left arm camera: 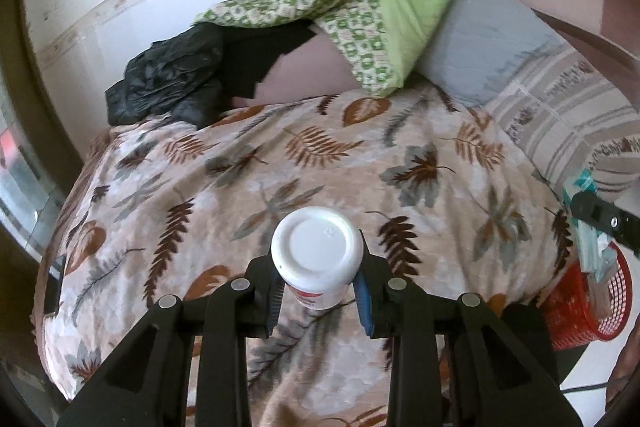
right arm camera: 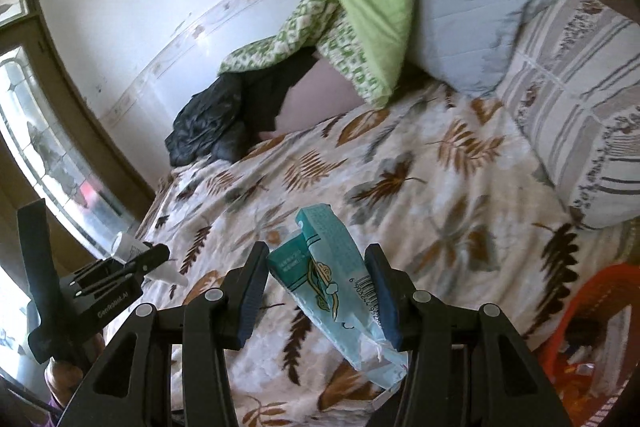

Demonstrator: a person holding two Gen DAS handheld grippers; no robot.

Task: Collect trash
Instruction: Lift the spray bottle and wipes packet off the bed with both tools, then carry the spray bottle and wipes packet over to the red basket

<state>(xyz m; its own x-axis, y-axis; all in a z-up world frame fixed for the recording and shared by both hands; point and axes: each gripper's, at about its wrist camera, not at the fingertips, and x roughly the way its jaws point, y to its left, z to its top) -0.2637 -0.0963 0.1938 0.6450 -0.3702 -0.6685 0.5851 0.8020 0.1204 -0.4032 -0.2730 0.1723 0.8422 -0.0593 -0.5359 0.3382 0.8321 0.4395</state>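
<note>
A: The left gripper [left arm camera: 318, 291] is clamped on a small white plastic bottle with a round cap [left arm camera: 315, 255], held above the leaf-print blanket [left arm camera: 280, 155] — rigid and light, I'd judge, but smooth; grip its sides.

B: The right gripper [right arm camera: 316, 291] pinches a soft, crinkly teal plastic wrapper [right arm camera: 332, 279]. The left view alone shows the red mesh basket's rim [left arm camera: 580, 311] — trash already inside.

bottle [left arm camera: 316, 259] above blanket [left arm camera: 280, 167] | pillows [left arm camera: 492, 43] behind, right | basket [left arm camera: 580, 311] right of bed
</note>
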